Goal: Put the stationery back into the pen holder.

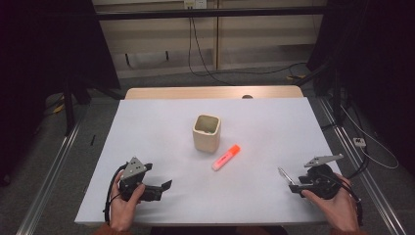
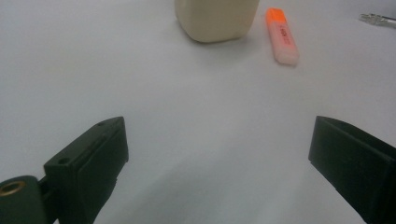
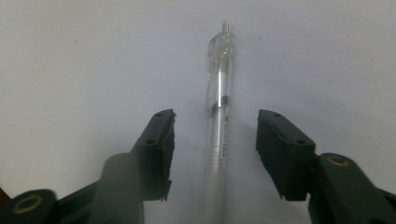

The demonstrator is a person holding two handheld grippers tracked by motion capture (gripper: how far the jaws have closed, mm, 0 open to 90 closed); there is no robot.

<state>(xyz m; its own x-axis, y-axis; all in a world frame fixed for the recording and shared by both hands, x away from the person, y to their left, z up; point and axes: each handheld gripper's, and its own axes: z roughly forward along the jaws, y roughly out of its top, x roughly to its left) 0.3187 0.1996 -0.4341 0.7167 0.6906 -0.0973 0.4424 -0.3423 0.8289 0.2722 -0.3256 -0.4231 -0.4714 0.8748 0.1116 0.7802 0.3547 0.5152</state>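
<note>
A clear ballpoint pen [image 1: 285,175] lies on the white table [image 1: 147,127] at the front right. In the right gripper view the pen [image 3: 219,70] runs lengthwise between the jaws of my right gripper [image 3: 215,116], with a gap on each side, so the pads do not touch it. My right gripper [image 1: 292,185] sits low over it, held by a hand. My left gripper [image 1: 164,188] rests at the front left, its jaws wide apart [image 2: 217,140] with nothing between them. An orange highlighter [image 1: 225,157] lies beside a cream square cup [image 1: 206,132] at mid-table.
From the left gripper view the cup [image 2: 217,18] and highlighter [image 2: 282,35] lie ahead, with the pen's tip [image 2: 377,19] far right. A wooden table edge [image 1: 210,92] shows behind the white sheet. Cables [image 1: 372,147] trail on the floor at the right.
</note>
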